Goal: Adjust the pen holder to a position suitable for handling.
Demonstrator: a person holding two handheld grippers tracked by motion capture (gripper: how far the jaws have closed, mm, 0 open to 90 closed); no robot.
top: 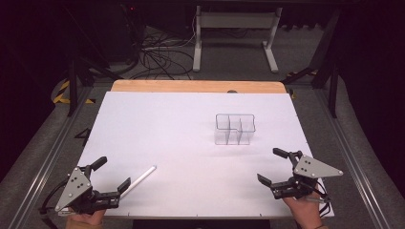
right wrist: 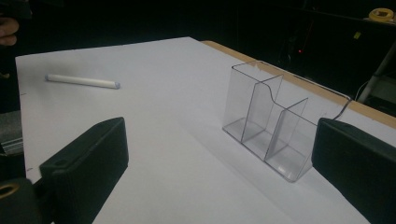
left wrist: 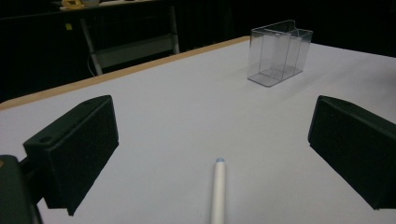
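White marker lay flat on the bench, near-left, running diagonally from near-left to far-right. Its near end sat between the jaws of the left claw, which were spread wide and touching nothing. Left gripper view: marker ran up the middle of the gap, tip pointing away, both jaws well clear.

Clear acrylic organiser stood upright right of centre, well apart from the marker, several open-top compartments. Right claw hovered near-right, also spread, empty, aimed roughly at the organiser; it was near that, not touching.

Step in hand, my read: left claw picking up the marker, likely to drop it into the organiser.

How to do it well:
- Marker already centred in the gap. Push forward a bit so the jaws close nearer mid-barrel, not the near end, otherwise it will droop or swing.
- Get jaw tips low, almost grazing the bench, pads square to the barrel. Round barrel will roll out if one pad arrives first.
- Close slowly, lift straight up, then tip it vertical.
- Organiser looked light and could slide or tip. Right claw could steady a wall during the drop.
- Which compartment to target: cannot tell.
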